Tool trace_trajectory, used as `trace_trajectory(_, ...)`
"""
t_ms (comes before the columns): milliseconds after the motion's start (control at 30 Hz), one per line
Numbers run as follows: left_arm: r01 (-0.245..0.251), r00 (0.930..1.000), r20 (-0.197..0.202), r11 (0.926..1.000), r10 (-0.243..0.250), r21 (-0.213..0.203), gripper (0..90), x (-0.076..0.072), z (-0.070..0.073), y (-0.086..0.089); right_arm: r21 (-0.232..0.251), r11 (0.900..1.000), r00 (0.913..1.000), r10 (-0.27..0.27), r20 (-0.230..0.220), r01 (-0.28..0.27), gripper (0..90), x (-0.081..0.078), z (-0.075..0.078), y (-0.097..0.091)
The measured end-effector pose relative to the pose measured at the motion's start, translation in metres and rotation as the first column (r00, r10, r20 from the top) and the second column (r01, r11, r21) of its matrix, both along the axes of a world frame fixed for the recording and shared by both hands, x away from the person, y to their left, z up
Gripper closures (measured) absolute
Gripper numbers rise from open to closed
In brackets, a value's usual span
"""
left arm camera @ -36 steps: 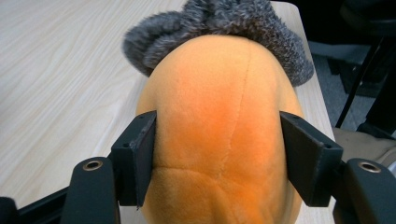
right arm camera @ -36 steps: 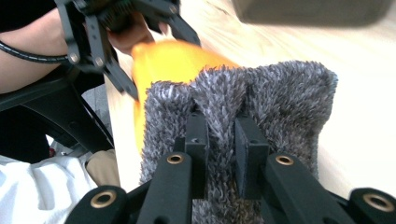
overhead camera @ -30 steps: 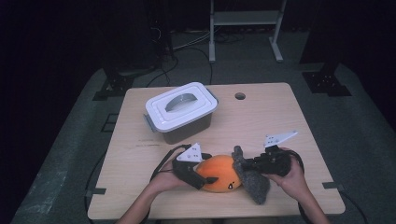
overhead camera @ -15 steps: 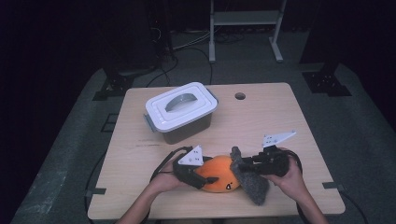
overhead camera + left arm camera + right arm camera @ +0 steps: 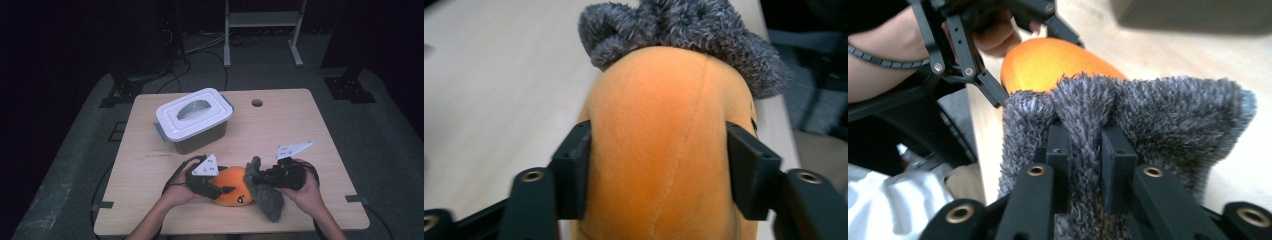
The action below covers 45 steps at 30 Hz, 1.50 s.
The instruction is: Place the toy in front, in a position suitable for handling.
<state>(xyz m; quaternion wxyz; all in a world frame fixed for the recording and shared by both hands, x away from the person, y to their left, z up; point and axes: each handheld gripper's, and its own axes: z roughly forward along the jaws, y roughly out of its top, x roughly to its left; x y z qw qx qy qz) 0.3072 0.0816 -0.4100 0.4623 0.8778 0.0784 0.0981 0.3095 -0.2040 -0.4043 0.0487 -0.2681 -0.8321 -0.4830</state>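
An orange plush toy [image 5: 231, 189] with a small face lies near the table's front edge. A grey fuzzy fabric piece [image 5: 266, 196] wraps against its right side. My left gripper [image 5: 220, 187] comes in from the left. Its jaws have just been closing and now press both flanks of the orange toy [image 5: 664, 145], with the grey fabric [image 5: 684, 35] beyond. My right gripper [image 5: 1087, 145] has just been closing too and pinches a fold of the grey fabric [image 5: 1168, 115]. In that view the orange toy [image 5: 1048, 60] and the left gripper [image 5: 993, 75] lie behind it.
A dark storage box with a white handled lid [image 5: 194, 116] stands at the back left of the wooden table [image 5: 300, 130]. A cable hole [image 5: 257, 102] sits near the far edge. Bare tabletop lies to the right and far left. A metal stand [image 5: 262, 20] is on the floor behind.
The left gripper's jaws have drawn in on the orange toy. The grey fabric has shifted a little under the right gripper. Both hands have stayed roughly where they were.
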Motion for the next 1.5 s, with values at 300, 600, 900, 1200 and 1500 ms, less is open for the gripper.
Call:
trace_trajectory(300, -0.038, 0.9984, 0.041, 0.9993, 0.039, -0.005, 35.9, 0.002, -0.008, -0.003, 0.027, 0.9983, 0.9976, -0.053, 0.045, 0.052, 77.2, 0.007, 0.003, 0.0)
trace_trajectory(600, -0.056, 0.9984, 0.006, 0.998, 0.056, -0.028, 33.2, 0.002, -0.01, -0.001, -0.028, 0.9964, 0.9954, -0.081, -0.052, 0.08, 77.1, 0.012, -0.018, -0.021)
trace_trajectory(900, -0.045, 0.9986, -0.028, 0.998, 0.044, -0.043, 25.2, 0.001, -0.007, -0.006, 0.018, 0.9996, 0.9998, -0.02, 0.009, 0.02, 76.6, 0.003, -0.002, -0.002)
trace_trajectory(1200, -0.02, 0.9953, -0.096, 0.9945, 0.01, -0.103, 30.8, 0.007, -0.003, 0.005, 0.003, 0.9994, 0.9986, -0.036, -0.039, 0.036, 76.3, 0.005, -0.011, -0.018)
trace_trajectory(1500, 0.05, 0.9908, -0.12, 0.9933, -0.063, -0.104, 20.9, 0.005, 0.001, 0.003, 0.036, 0.9993, 0.9992, 0.013, -0.039, -0.012, 75.8, 0.003, -0.004, -0.008)
